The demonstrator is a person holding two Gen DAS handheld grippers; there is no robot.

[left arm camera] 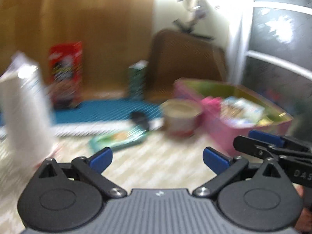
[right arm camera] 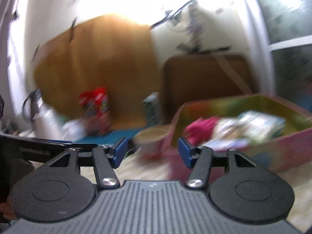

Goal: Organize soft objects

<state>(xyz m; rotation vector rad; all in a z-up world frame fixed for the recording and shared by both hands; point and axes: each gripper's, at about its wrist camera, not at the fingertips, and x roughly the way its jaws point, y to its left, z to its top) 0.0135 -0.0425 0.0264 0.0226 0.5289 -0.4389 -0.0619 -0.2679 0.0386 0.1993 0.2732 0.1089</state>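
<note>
Both views are motion-blurred. A pink box (left arm camera: 230, 136) with a green inside stands at the right and holds a pink cloth (left arm camera: 211, 102) and a pale packet (left arm camera: 241, 110). It also shows in the right wrist view (right arm camera: 292, 142), with the pink cloth (right arm camera: 202, 128) inside. A flat teal packet (left arm camera: 119, 137) lies on the striped floor mat ahead of my left gripper (left arm camera: 157, 157), which is open and empty above the mat. My right gripper (right arm camera: 153, 152) is open and empty, close to the box's near left corner; it shows at the right in the left wrist view (left arm camera: 259, 142).
A round tub (left arm camera: 181, 117) with a red base stands left of the box, a dark small object (left arm camera: 139, 118) beside it. A white bag (left arm camera: 25, 105) is at the left. A red carton (left arm camera: 66, 74) and a green box (left arm camera: 136, 80) stand on a blue mat (left arm camera: 101, 111) by wooden boards.
</note>
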